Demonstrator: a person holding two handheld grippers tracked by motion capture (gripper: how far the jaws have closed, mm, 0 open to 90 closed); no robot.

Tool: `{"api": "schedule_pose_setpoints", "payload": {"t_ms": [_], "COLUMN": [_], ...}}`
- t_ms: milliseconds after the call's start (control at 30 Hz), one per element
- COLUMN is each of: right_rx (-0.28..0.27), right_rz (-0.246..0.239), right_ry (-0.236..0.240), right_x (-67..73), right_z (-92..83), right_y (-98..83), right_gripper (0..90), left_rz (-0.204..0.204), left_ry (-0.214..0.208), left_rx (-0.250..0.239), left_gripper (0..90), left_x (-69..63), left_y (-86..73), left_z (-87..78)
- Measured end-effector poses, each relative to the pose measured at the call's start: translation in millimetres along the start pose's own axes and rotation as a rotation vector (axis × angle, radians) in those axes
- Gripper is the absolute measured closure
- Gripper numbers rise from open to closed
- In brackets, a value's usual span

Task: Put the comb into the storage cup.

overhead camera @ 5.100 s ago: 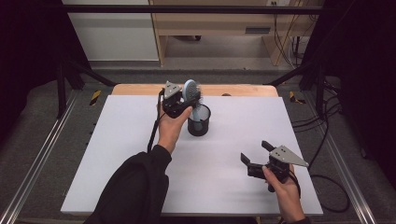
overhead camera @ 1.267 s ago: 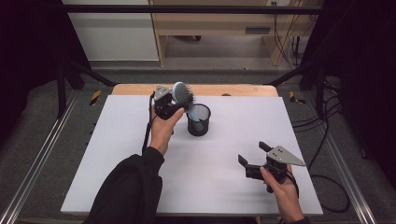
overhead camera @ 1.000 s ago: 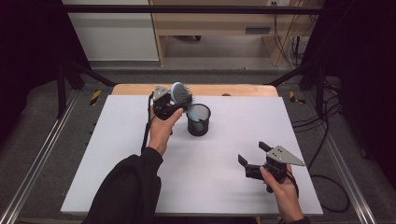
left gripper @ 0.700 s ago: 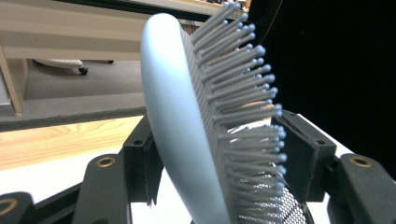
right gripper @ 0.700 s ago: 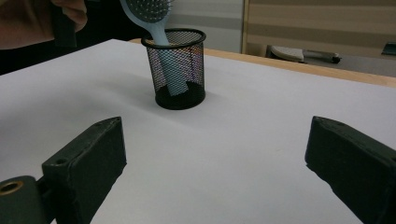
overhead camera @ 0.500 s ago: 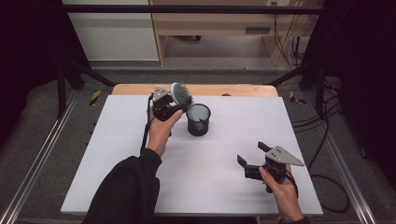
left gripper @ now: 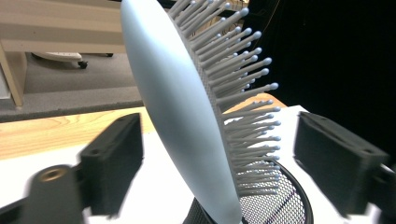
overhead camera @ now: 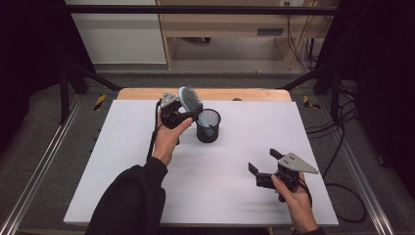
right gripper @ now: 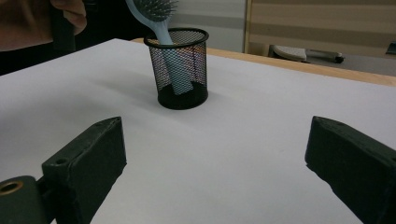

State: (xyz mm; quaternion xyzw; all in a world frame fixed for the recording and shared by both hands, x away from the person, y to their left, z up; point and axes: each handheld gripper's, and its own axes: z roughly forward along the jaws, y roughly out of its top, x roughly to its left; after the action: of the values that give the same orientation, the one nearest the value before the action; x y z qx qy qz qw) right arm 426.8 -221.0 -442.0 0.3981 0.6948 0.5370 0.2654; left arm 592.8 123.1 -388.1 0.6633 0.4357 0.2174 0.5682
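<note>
Hand-held grippers: two; hairbrush [overhead camera: 190, 100]: one.

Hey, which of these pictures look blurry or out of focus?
Left gripper view: the left tongs are smeared with blur, and the hairbrush is soft up close. Right gripper view: near jaws soft, mesh cup sharp. High view: evenly lit, dark surroundings.

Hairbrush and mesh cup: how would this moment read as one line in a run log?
hairbrush: handle in mesh cup, leaning | left gripper: fingers just opened, clear of brush | right gripper: open, idle on table
</note>
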Motion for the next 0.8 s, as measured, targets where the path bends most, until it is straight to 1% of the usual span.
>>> {"api": "schedule_pose_setpoints", "payload": {"t_ms": [100, 233, 400, 633, 800], "right_rx": [0.001, 0.003, 0.004, 0.003, 0.010], "right_rz": [-0.002, -0.003, -0.006, -0.006, -0.009], "right_ry": [-0.001, -0.004, 0.000, -0.002, 0.005], "right_x": [0.9, 1.2, 1.9, 0.9, 2.7], "right_z": [0.4, 0.6, 1.1, 0.4, 2.9], "right_y": [0.3, 0.6, -0.1, -0.7, -0.6], "right_gripper": [5.3, 5.3, 5.0, 5.0, 5.0], "left_rz": [-0.004, -0.013, -0.014, -0.005, -0.002], "left_ry": [-0.006, -0.009, -0.012, -0.012, -0.012], "left_rx": [-0.001, 0.000, -0.003, -0.010, -0.025], "left_gripper": [8.7, 5.8, 5.5, 5.4, 5.7], "left_x": [-0.8, -1.8, -3.3, -1.1, -1.3], "left_y": [0.6, 0.4, 0.1, 2.1, 2.0], "left_z": [-0.5, -1.7, -7.2, -16.1, -28.2]}}
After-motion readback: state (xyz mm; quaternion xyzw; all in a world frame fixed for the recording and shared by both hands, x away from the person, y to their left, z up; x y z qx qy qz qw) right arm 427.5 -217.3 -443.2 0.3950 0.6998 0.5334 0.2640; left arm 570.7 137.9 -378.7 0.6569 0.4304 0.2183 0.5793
